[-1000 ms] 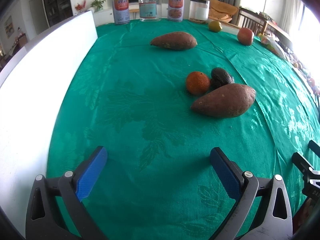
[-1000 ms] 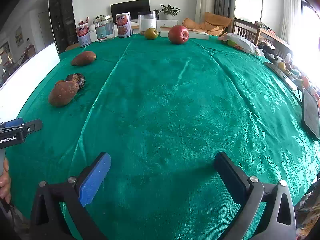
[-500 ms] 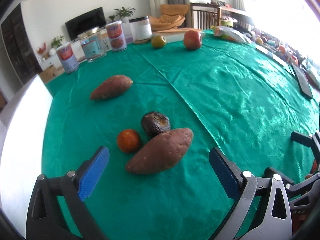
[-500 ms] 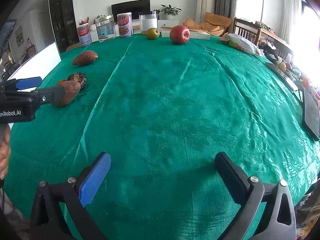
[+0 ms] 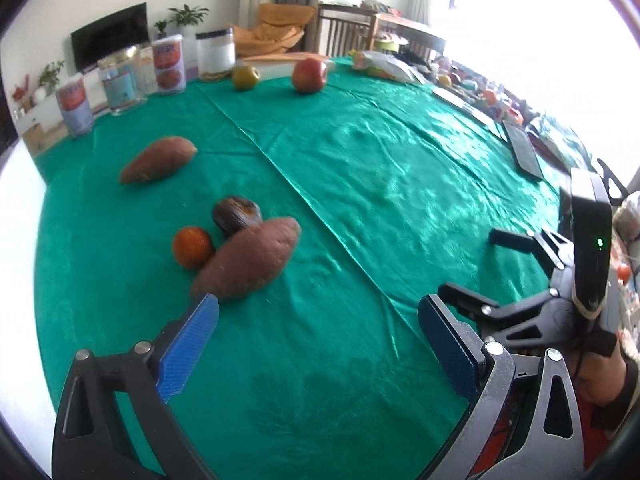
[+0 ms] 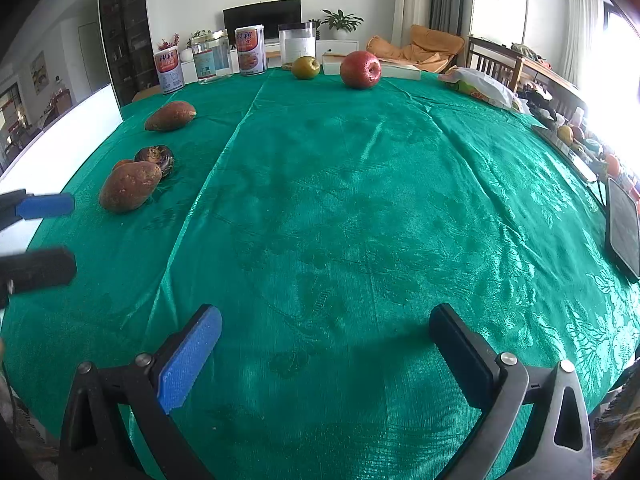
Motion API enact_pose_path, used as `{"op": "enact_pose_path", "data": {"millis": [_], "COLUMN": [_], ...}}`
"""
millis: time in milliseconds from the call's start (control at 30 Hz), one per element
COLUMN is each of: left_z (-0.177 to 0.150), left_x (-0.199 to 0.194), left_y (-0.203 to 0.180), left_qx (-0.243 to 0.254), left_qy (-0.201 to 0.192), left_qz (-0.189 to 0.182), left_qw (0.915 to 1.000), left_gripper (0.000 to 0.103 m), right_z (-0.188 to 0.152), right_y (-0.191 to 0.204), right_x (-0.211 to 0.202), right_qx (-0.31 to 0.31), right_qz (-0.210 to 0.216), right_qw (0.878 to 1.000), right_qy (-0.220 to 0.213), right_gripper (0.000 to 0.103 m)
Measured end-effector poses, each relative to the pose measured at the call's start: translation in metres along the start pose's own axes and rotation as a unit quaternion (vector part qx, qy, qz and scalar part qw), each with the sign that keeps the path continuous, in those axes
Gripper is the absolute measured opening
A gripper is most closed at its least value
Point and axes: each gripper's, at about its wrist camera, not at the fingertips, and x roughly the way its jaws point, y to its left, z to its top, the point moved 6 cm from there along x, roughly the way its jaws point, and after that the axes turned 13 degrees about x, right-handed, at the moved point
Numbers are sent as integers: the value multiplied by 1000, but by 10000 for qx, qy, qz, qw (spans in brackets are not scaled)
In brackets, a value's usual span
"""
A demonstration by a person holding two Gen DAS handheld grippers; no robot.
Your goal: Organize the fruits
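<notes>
On the green tablecloth [image 5: 360,184] lie a large sweet potato [image 5: 248,262], an orange [image 5: 192,247] and a dark avocado [image 5: 236,214] close together. A second sweet potato [image 5: 158,159] lies farther back. A red apple [image 6: 360,69] and a green fruit [image 6: 305,67] sit at the far edge. My left gripper [image 5: 318,330] is open and empty, just short of the large sweet potato. My right gripper [image 6: 326,338] is open and empty over bare cloth; it also shows in the left wrist view [image 5: 468,264].
Several tins and jars [image 6: 250,50] stand along the far edge. A white board [image 6: 60,136] runs along the left side. A dark tablet [image 6: 622,228] and clutter lie at the right edge. A snack bag [image 6: 480,84] lies at the far right.
My left gripper has swung to the right and moved closer to the large sweet potato group. My right gripper has stayed still.
</notes>
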Motion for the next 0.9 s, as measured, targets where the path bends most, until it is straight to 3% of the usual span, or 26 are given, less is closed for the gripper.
{"op": "enact_pose_path", "data": {"millis": [167,267,333,567,667,767,800,833,900], "left_z": [25,23,19,3,6,9,9,8,3], "left_x": [32,53,52,15,11,27,33,41,53], "left_y": [9,0,-4,-19,-14,-1,2,3,5], "left_qx": [244,454,586,489,580,522,507,489,441], "left_qy": [56,272,310,327,259,440,495,583,852], "left_qz": [412,297,432,-702,-387,-6,-8,-31,-21], "left_qw": [9988,9982,9969,9958,9972,9977,9975,9971,9954], "left_gripper": [101,100,101,101,101,99,95,77,58], "right_z": [-1,-1,-1,-1,0,-1,0,0,0], "right_y": [1,1,1,1,1,1,1,0,0], "right_x": [-1,-2,-2,-2,-2,-2,-2,-2,-3], "right_qx": [-1,5,8,-1,-2,0,3,5,9], "right_qz": [3,8,9,15,17,12,10,9,10], "right_qw": [10000,10000,10000,10000,10000,10000,10000,10000,10000], "right_qy": [-1,2,6,7,5,4,0,-3,-7], "right_gripper": [103,103,103,103,103,103,103,103,103]}}
